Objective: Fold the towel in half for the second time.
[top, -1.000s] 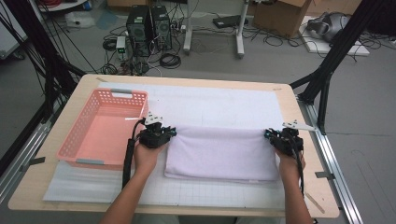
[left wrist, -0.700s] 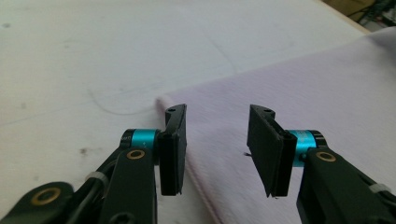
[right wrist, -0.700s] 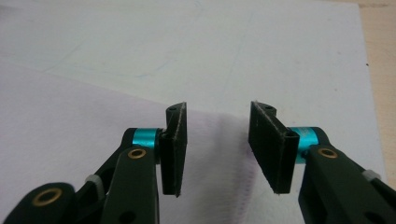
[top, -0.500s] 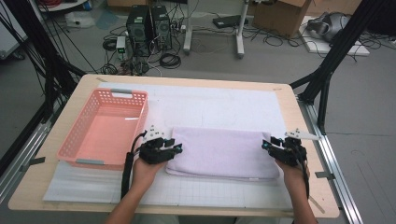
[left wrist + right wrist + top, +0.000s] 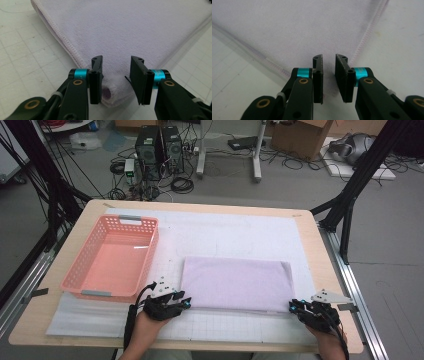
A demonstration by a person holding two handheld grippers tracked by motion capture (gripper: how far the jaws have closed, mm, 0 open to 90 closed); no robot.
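A person is sitting at the near edge of a wooden table (image 5: 330, 245), holding a two-jaw gripper in each hand. Compared with a second ago, both hands have drawn back toward the near edge.

The left gripper (image 5: 181, 303) is resting at the near left corner of a folded lilac towel (image 5: 237, 282). In the left gripper view, its black jaws are standing apart with the rolled corner of the towel (image 5: 112, 93) sitting loosely between them, the pads not pressing it; they have just been opening and then easing slightly inward.

The right gripper (image 5: 295, 306) is resting at the near right corner. In the right gripper view its jaws have just been closing and are now narrowly parted, with the towel's corner (image 5: 329, 82) lying in the gap; the pads do not appear to be pinching it.

The towel is lying flat on a white gridded mat (image 5: 240, 330), near and right of centre. A second ago it sat farther from the person, with the grippers at its ends. It now looks narrower and doubled over, so a fold toward the person seems to have just been finished and released.

Farther back on the left, an empty pink basket (image 5: 80, 270) is standing just beside the towel.
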